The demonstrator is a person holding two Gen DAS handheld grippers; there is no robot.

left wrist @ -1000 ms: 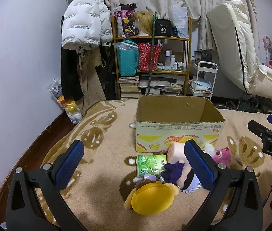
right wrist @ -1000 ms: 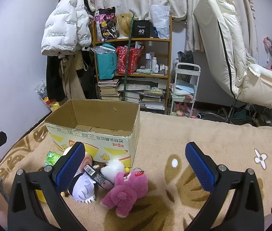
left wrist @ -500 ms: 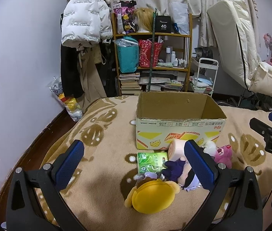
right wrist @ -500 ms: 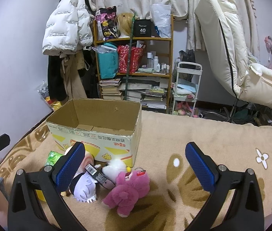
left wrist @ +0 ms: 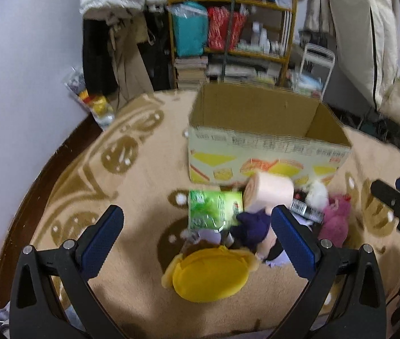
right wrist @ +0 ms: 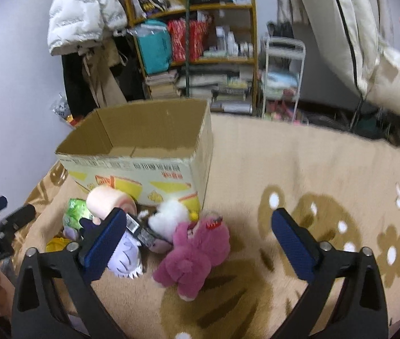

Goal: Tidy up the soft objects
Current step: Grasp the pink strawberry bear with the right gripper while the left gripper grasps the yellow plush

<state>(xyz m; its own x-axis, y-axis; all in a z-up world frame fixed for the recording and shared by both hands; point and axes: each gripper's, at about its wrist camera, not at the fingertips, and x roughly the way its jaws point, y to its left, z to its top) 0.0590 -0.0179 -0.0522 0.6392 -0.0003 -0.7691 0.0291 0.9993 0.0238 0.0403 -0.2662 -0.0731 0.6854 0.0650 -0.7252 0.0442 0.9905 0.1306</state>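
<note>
Both tools were wide open and empty. The left tool [left wrist: 197,237] hung above the near end of the toy pile; the right tool [right wrist: 197,238] hung above its far-right end, over the pink plush.

Cardboard box [left wrist: 262,152] stood open-topped on the patterned blanket [right wrist: 298,169]. The right wrist view showed bare flaps on the part of its floor that was visible, with no toys on it; the near corner inside was hidden by the front wall.

The soft objects all lay outside the box, bunched against its front face:
- yellow plush [left wrist: 211,275], nearest the left tool, between its fingers in that view
- green packet [left wrist: 214,209], just behind the yellow plush
- peach roll cushion [left wrist: 269,192], leaning at the box front
- purple-haired doll [right wrist: 123,251], partly hidden behind the right tool's left finger
- white plush [right wrist: 170,217], touching the box's lower front
- pink plush [right wrist: 194,251], at the right end of the pile, touching the white plush

Both views were motion-blurred, so fine contact could not be judged.

Progress, as a judgement: nothing had been packed yet. All six items remained to be picked up and placed in the box. The yellow plush looked the likeliest first grasp for the left tool, and the pink plush for the right.
</note>
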